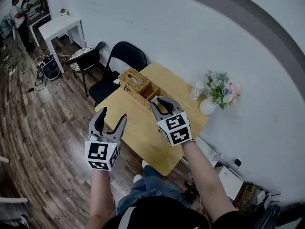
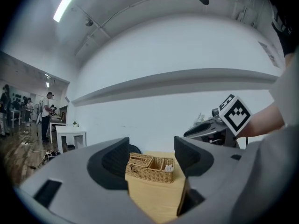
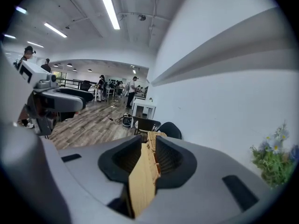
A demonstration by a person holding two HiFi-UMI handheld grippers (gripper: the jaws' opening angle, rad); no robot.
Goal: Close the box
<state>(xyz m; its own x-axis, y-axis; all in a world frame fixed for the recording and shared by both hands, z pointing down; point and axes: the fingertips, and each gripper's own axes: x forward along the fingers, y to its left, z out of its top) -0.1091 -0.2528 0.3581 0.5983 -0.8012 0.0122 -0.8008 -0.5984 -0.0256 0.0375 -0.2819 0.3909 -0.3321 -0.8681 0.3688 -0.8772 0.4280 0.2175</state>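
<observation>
A wicker box point(image 1: 135, 81) stands at the far end of the wooden table point(image 1: 143, 132). Its left part has a flat woven top, and the compartments point(image 1: 155, 93) at its right end are uncovered. In the left gripper view the box point(image 2: 150, 168) sits straight ahead, well beyond the jaws. My left gripper point(image 1: 110, 120) hangs open above the table's near left edge, holding nothing. My right gripper point(image 1: 163, 104) hovers just short of the box's uncovered end, its jaws a narrow gap apart. Through that gap the right gripper view shows a sliver of the box point(image 3: 152, 146); nothing is between the pads.
A white vase of flowers point(image 1: 217, 97) and a small clear bottle point(image 1: 195, 91) stand at the table's right corner by the wall. Two black chairs point(image 1: 126, 56) sit beyond the table. A white desk point(image 1: 59, 25) and a person point(image 1: 19, 18) are at the far left.
</observation>
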